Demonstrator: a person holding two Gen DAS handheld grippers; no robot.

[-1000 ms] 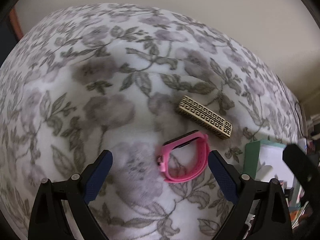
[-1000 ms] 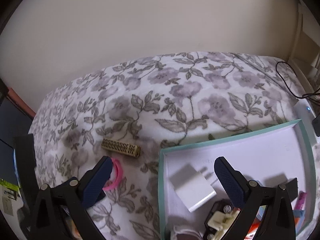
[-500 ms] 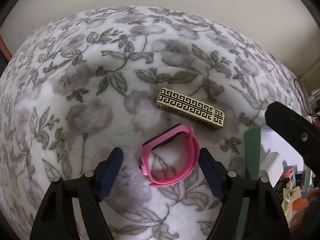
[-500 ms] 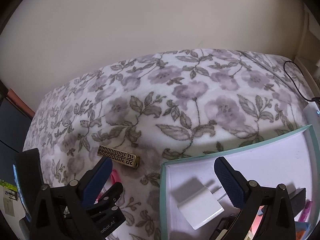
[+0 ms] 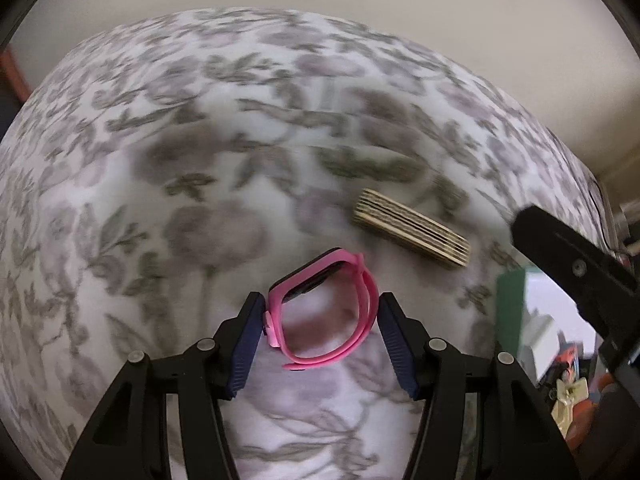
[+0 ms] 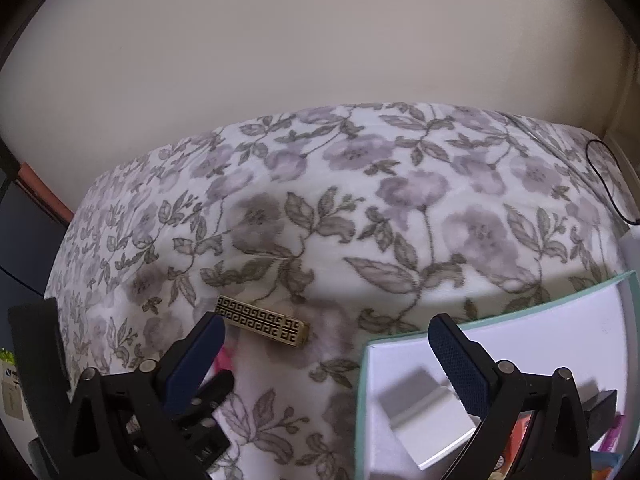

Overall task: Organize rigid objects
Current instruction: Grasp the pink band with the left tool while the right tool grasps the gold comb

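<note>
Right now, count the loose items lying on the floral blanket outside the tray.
2. The pink watch band lies between the left tongs; the gold patterned bar lies just beyond it, nearer the tray. More may be hidden behind the tongs.

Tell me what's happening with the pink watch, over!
Left tool closing around pink rubber watch band on floral blanket; grip unconfirmed. Right tool open, empty. Gold patterned bar lies beside the band, clear.

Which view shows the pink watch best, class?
The left wrist view. The pink watch lies whole on the blanket, centred between the blue fingers of the left hand-held gripper. The right wrist view shows only a pink sliver behind a finger.
</note>
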